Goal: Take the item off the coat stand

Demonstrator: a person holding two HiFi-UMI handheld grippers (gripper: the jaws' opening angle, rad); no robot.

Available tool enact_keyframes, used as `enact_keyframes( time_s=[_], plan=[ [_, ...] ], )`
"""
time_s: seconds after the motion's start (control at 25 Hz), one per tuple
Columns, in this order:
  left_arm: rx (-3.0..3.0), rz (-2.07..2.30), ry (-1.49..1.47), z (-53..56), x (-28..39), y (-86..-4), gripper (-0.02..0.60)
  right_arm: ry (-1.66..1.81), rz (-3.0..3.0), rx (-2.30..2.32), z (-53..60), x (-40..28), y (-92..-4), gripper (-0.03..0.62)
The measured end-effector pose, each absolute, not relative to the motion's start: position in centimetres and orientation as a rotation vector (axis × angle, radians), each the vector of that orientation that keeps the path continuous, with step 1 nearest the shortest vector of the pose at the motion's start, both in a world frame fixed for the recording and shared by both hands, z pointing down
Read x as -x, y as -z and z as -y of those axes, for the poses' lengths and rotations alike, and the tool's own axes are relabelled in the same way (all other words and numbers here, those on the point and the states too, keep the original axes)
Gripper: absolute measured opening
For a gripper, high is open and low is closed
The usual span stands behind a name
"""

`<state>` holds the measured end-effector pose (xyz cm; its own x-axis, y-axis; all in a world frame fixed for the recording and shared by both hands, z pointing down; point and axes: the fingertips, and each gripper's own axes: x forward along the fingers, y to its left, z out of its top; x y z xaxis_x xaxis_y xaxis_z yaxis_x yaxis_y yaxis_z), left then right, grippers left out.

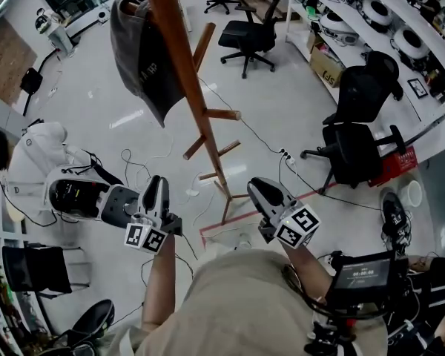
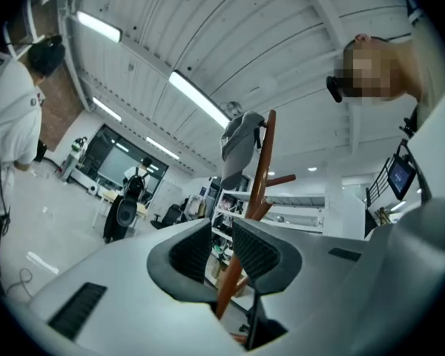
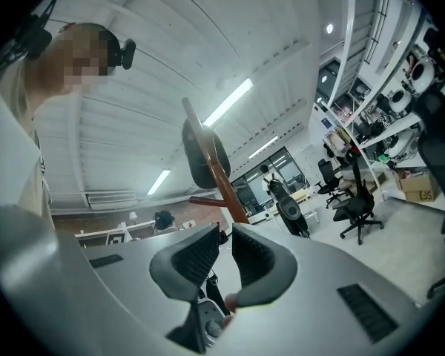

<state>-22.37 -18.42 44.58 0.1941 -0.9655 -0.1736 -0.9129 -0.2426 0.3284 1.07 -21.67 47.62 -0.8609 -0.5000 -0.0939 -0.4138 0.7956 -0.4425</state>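
Right before me rises the wooden coat stand (image 1: 196,95), its foot on the glossy pale floor (image 1: 282,110) beside a line of red tape (image 1: 215,228). On the stand's top peg, left of the pole, hangs the grey item (image 1: 137,58), well above both tongs. My left tongs (image 1: 156,187) are narrowly parted with nothing between them, and so are my right tongs (image 1: 258,188). Cables (image 1: 133,158) trail over the floor. Black office chairs (image 1: 356,147) stand by the shelving (image 1: 371,28) along the room's right wall.

shirt (image 1: 233,302): beige | left gripper (image 1: 158,182), right gripper (image 1: 257,185): grey | fingers (image 2: 191,255): dark, ribbed
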Motion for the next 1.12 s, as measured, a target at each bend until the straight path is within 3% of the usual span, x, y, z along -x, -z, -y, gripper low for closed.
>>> enact_keyframes(
  time_s=[0.28,0.52,1.12],
  plan=[
    [-2.491,1.983,0.402,21.9,23.4,-38.8,0.091,0.604,-2.743,0.776,22.0,-1.2,-47.1,0.061],
    [-2.646,1.931,0.296,25.2,21.7,-37.2,0.159,0.615,-2.675,0.877,22.6,-1.6,-47.1,0.061],
    [-2.810,2.040,0.260,30.8,20.4,-35.7,0.172,0.571,-2.580,1.069,22.9,-1.0,-46.6,0.061]
  ],
)
